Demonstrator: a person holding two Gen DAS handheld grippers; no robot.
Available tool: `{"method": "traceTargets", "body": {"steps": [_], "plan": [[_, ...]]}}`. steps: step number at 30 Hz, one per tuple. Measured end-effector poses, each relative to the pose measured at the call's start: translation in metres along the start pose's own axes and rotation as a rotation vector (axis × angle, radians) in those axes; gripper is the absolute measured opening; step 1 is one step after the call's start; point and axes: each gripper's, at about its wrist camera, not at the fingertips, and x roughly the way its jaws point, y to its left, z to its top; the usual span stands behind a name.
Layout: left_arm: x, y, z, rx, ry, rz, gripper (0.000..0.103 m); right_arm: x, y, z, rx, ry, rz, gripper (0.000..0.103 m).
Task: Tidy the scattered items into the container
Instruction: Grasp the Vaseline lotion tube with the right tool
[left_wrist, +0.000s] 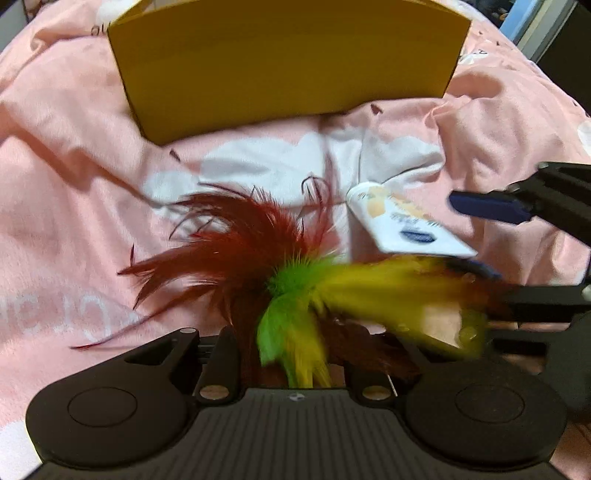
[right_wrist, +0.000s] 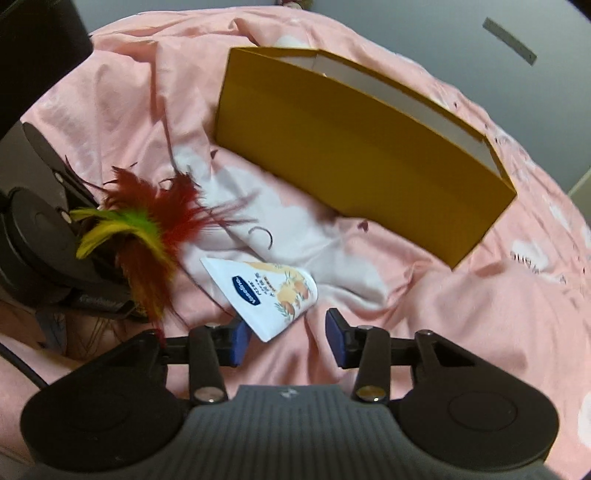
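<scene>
Feather toy held in my left gripper; tube lying free in front of the yellow box.

My left gripper (left_wrist: 291, 354) is narrowed around the red, green and yellow feather toy (left_wrist: 258, 258), which sits on the near side of the yellow box (right_wrist: 354, 155). My right gripper (right_wrist: 284, 341) stands partly open with nothing pressed between its blue pads; its left pad (right_wrist: 238, 341) is just beside the flat end of the white tube (right_wrist: 266, 291). The tube lies on the pink bedsheet (right_wrist: 461, 314), near the box's long front wall and apart from it.
</scene>
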Motion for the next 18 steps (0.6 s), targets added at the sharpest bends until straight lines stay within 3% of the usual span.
{"method": "traceTargets", "body": {"steps": [3, 10, 15, 18], "plan": [[0.000, 0.004, -0.002, 0.005, 0.002, 0.003, 0.018, 0.003, 0.006, 0.000, -0.031, -0.006, 0.014, 0.036], [0.002, 0.003, 0.003, 0.003, -0.006, 0.014, 0.018, 0.015, 0.018, 0.007, -0.087, -0.042, -0.004, 0.034], [0.004, 0.002, 0.005, -0.001, 0.000, 0.024, 0.018, 0.015, 0.025, 0.010, -0.137, -0.060, -0.027, 0.021], [0.005, 0.002, 0.007, -0.002, 0.001, 0.025, 0.018, 0.015, 0.025, 0.011, -0.140, -0.058, -0.035, 0.019]]}}
